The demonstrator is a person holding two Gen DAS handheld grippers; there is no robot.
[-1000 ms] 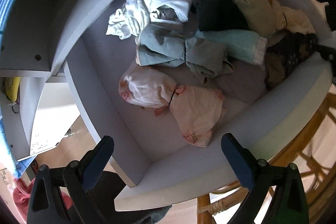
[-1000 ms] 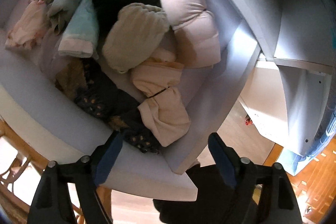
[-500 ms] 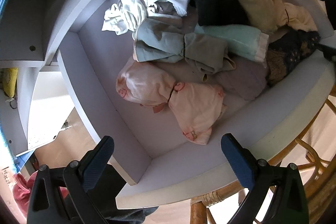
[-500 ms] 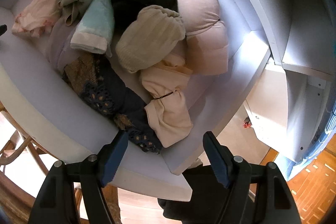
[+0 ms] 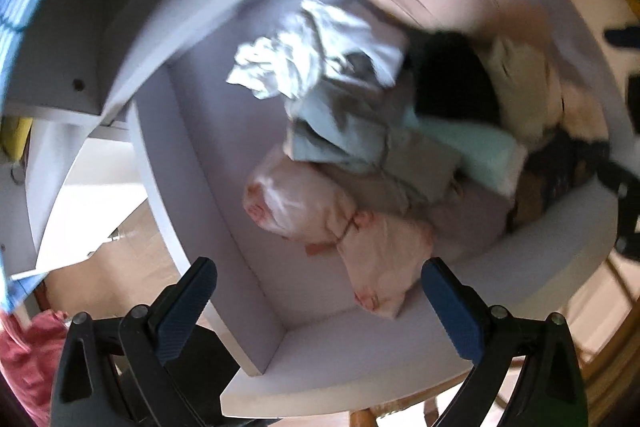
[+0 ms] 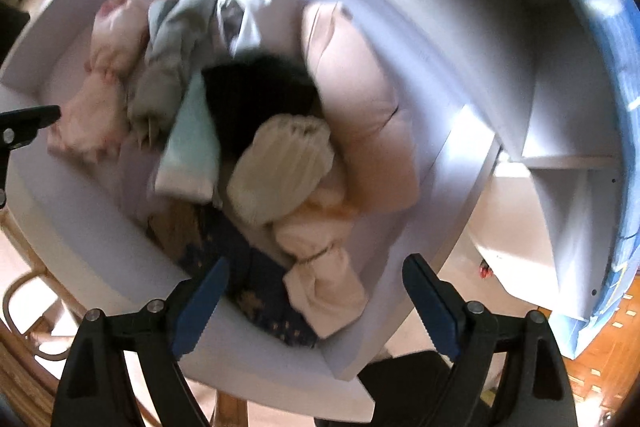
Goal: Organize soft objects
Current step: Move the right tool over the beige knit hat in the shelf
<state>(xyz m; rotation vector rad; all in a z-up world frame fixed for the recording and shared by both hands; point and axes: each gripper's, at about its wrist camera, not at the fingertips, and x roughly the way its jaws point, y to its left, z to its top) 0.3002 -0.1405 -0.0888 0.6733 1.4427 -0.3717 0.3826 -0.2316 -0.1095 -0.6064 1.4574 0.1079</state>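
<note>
Both tools hang above a shallow pale-lilac open drawer (image 5: 256, 211) heaped with soft clothing, and neither holds anything: the left tool (image 5: 318, 301) stands wide over the drawer's near corner, and the right tool (image 6: 316, 297) has just been opening its jaws, with nothing pinched between them. Almost under the left tool lies a pale pink bundle printed with small red motifs (image 5: 340, 227), cinched at its middle; beyond it sit a grey-blue folded garment (image 5: 340, 135), a crumpled white cloth (image 5: 304, 63), a black knit piece (image 6: 260, 99) and a long puffy pink cushion-like roll (image 6: 360, 115) along the far wall. Under the right tool are a cream tied bundle (image 6: 324, 267), a ribbed cream roll (image 6: 280, 167) and a dark navy patterned fabric (image 6: 256, 291) against the front wall. The step in hand looks like choosing a piece to lift. To do it well, each tool should drop straight down on its nearest bundle, closing across the cinched waist, where the cloth is gathered and least likely to unroll. Picking the top piece first avoids dragging neighbours; the cream bundle overlaps the navy fabric, so lift slowly and watch for snagging.
</note>
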